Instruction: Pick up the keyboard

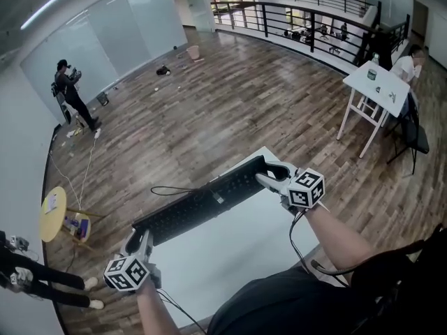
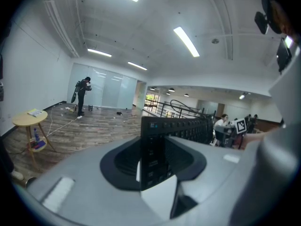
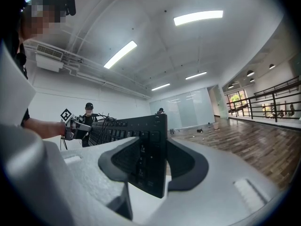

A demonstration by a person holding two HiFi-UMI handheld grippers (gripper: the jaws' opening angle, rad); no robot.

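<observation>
A long black keyboard (image 1: 202, 201) hangs above the white table (image 1: 237, 264), tilted so its far long edge is raised, with its thin cable (image 1: 167, 189) trailing off the back. My left gripper (image 1: 140, 239) is shut on its left end. In the left gripper view, that end of the keyboard (image 2: 153, 147) stands on edge between the grey jaws of the left gripper (image 2: 153, 161). My right gripper (image 1: 271, 175) is shut on the right end. The right gripper view shows that end of the keyboard (image 3: 150, 149) clamped in the right gripper (image 3: 148, 166).
A small yellow round table (image 1: 52, 215) stands at the left, with someone's legs (image 1: 35, 278) beside it. A person (image 1: 70, 93) stands far left by the glass wall. Another white table (image 1: 374, 82) with a seated person is at the far right. A black railing (image 1: 307, 19) runs along the back.
</observation>
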